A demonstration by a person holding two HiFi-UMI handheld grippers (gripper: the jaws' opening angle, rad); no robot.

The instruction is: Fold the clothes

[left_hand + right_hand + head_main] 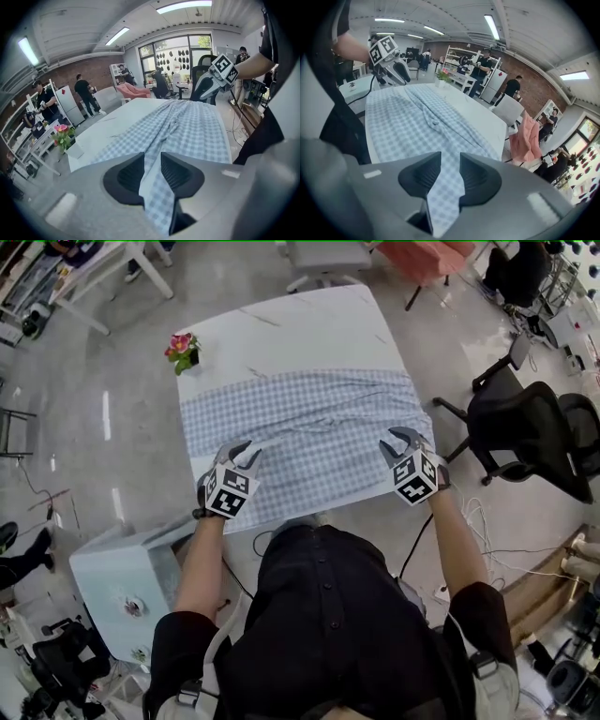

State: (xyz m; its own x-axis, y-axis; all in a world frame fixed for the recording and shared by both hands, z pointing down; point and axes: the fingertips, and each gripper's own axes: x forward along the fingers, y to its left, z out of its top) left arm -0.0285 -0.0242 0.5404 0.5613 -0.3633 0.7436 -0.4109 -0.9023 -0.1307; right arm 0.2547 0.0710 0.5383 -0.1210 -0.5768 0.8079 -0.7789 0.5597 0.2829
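Nearest the camera, the left gripper [152,171] was clamped on a pinch of the checked garment [309,418], the cloth running up between its two dark pads and out behind them. The right gripper [450,173] was likewise closed on a strip of the same cloth, at the opposite near corner. Each gripper thus held one end of the garment's near edge, the two well apart and pointing down and away from the person.

Beyond the jaws, the garment lay spread across the near half of the white table [300,324], reaching from side to side. A raised ridge of wrinkles ran along its middle. The far half of the table was bare marble, with a small flower pot [183,351] near its left edge, apart from the cloth.

Progress, as judged: early. The garment appeared laid out and gripped for a fold, but no neat, finished fold could be made out. Carrying the near edge over, smoothing the ridge and all later folds remained.
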